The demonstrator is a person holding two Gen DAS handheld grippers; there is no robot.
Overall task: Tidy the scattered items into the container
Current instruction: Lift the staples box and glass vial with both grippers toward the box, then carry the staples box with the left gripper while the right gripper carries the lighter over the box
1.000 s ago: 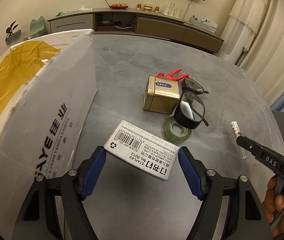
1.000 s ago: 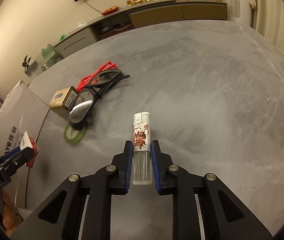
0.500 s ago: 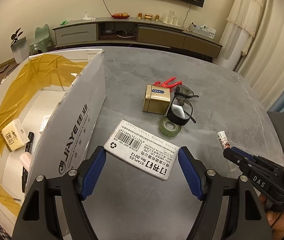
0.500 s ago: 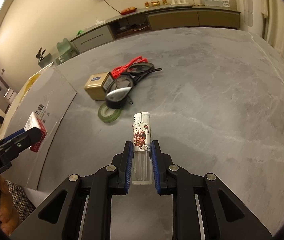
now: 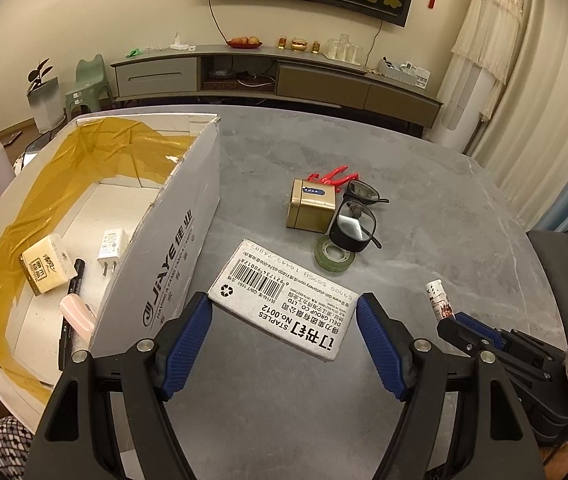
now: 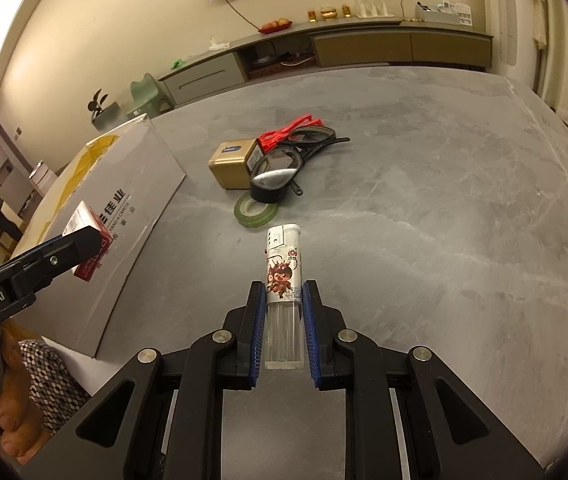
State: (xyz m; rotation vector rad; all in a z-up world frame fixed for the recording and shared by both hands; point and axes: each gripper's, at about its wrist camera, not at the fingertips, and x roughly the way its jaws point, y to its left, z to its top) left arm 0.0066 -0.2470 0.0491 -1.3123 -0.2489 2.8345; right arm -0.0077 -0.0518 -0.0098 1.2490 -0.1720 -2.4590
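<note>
The left gripper (image 5: 284,320) clamps a staple box (image 5: 282,300) by its ends, lifted off the table (image 5: 424,208) beside the cardboard box (image 5: 172,248), likely for dropping in. The right gripper (image 6: 283,312) pinches a lighter (image 6: 283,272) lengthwise, also raised, probably next.

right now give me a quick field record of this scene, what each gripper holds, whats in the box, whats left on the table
left gripper: shut on staples box
right gripper: shut on lighter
container: cardboard box, open top
inside it: white charger, black marker, yellow packet, pink item
left on table: gold tin, green tape roll, black glasses, red glasses
</note>
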